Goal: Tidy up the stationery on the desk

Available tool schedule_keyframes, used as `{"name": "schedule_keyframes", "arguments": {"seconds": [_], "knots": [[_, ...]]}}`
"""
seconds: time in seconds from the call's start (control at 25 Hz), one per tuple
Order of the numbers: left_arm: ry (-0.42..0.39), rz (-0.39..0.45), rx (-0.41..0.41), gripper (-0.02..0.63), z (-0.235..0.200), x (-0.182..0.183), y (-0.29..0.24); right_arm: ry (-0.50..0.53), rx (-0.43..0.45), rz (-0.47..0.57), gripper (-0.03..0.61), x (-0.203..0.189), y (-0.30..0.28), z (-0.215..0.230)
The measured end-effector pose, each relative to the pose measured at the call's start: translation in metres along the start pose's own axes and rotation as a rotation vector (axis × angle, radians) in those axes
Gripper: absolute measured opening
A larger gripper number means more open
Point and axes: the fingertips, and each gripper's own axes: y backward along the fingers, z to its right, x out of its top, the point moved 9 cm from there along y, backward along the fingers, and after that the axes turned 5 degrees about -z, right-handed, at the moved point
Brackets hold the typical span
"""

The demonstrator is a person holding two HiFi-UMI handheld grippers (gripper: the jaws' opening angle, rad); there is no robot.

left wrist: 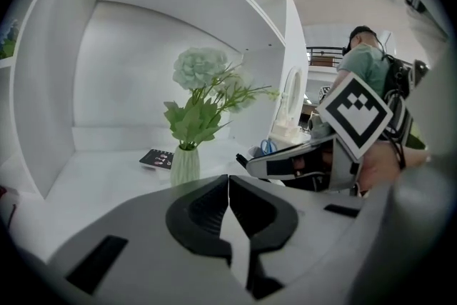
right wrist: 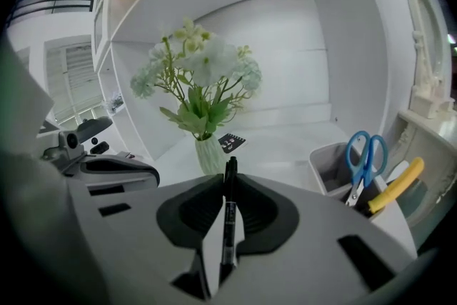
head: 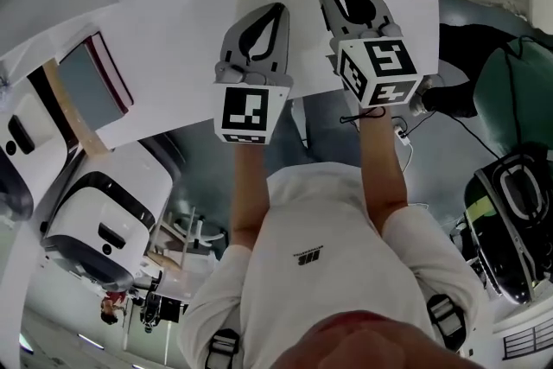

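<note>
at the white desk (head: 173,47), both grippers are hovering side by side above the surface and pointing toward a white shelf alcove (right wrist: 285,46). the right gripper (right wrist: 228,181) is clamping its jaws on a black pen (right wrist: 228,221). the pen is lying along the line of the jaws, and its end is sticking out just past the fingertips. the left gripper (left wrist: 228,181) is holding its jaws pressed together, with nothing showing between them. a grey holder (right wrist: 330,162) is standing ahead of the right gripper, to its right and apart from the pen. blue-handled scissors (right wrist: 365,152) and a yellow tool (right wrist: 400,184) are standing in the holder. a ribbed pale vase (right wrist: 210,156) of white flowers (right wrist: 203,68) is standing ahead of both grippers. a small dark card (right wrist: 230,142) is lying flat behind the vase.
</note>
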Motion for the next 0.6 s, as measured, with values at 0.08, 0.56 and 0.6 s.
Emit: {"name": "schedule_keyframes", "arguments": {"seconds": [0.08, 0.56, 0.6], "knots": [[-0.011, -0.001, -0.013, 0.000, 0.004, 0.002, -0.001, -0.014, -0.017, 0.022, 0.044, 0.001, 0.007, 0.004], [-0.084, -0.004, -0.102, 0.000, 0.036, 0.017, -0.015, -0.096, -0.135, 0.170, 0.044, 0.005, 0.054, 0.039], [-0.090, -0.005, -0.112, 0.000, 0.039, 0.019, -0.017, -0.105, -0.144, 0.187, 0.044, 0.005, 0.058, 0.042]]}}
